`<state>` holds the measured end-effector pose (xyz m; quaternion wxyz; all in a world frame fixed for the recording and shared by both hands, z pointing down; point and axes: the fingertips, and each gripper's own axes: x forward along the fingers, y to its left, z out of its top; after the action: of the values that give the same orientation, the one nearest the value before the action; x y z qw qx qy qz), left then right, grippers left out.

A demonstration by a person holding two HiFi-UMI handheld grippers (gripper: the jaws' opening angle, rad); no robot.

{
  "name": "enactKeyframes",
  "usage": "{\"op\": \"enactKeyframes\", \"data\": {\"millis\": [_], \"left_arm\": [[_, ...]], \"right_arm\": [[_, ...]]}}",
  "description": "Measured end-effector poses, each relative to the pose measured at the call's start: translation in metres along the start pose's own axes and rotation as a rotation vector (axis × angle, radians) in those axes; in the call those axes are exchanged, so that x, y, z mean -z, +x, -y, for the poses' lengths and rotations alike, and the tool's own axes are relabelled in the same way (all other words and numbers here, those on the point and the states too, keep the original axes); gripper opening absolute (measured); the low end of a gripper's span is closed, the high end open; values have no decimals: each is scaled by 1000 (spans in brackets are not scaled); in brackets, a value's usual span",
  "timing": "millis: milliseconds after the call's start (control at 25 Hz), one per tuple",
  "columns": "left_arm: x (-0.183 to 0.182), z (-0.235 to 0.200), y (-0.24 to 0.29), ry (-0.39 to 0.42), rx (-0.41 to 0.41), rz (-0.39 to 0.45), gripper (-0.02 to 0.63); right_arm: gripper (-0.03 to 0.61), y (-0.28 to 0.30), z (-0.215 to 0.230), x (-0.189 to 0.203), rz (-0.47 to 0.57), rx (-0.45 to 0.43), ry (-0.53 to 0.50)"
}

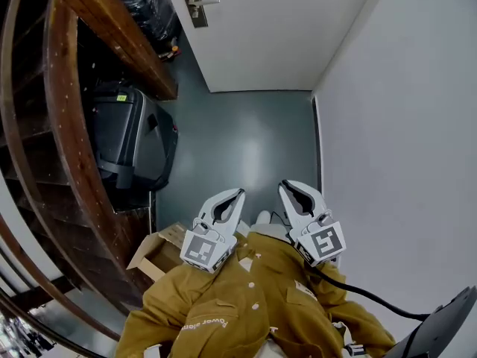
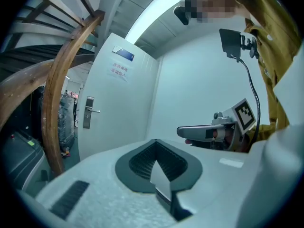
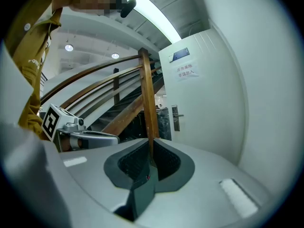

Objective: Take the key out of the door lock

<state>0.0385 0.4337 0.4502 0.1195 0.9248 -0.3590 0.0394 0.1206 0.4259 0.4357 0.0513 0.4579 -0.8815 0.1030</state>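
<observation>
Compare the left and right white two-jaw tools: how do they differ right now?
The left tool has its jaws together; the right tool has them a slit apart. The left tool leans rightward, the right tool leftward. A black cable trails from the right tool; none shows on the left tool. Both are empty, away from the white door.

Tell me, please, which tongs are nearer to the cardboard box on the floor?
Left. The left tongs are held just to the right of the cardboard box, higher up. The right tongs are farther right, past the left ones.
</observation>
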Motion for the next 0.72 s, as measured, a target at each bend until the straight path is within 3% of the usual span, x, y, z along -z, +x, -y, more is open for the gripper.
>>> {"op": "enactKeyframes", "data": {"millis": [160, 320, 440, 720], "left_arm": [[15, -46, 7, -68, -72, -45, -3], [6, -115, 39, -108, -101, -26, -3], [-17, -170, 71, -130, -85, 5, -3], [-83, -282, 133, -94, -26, 51, -3]], "right_arm": [[37, 33, 14, 7, -45, -18, 29], [35, 108, 36, -1, -56, -38, 13], [28, 170, 58, -26, -61, -26, -2], [18, 286, 101, -93, -23, 23, -42]]}}
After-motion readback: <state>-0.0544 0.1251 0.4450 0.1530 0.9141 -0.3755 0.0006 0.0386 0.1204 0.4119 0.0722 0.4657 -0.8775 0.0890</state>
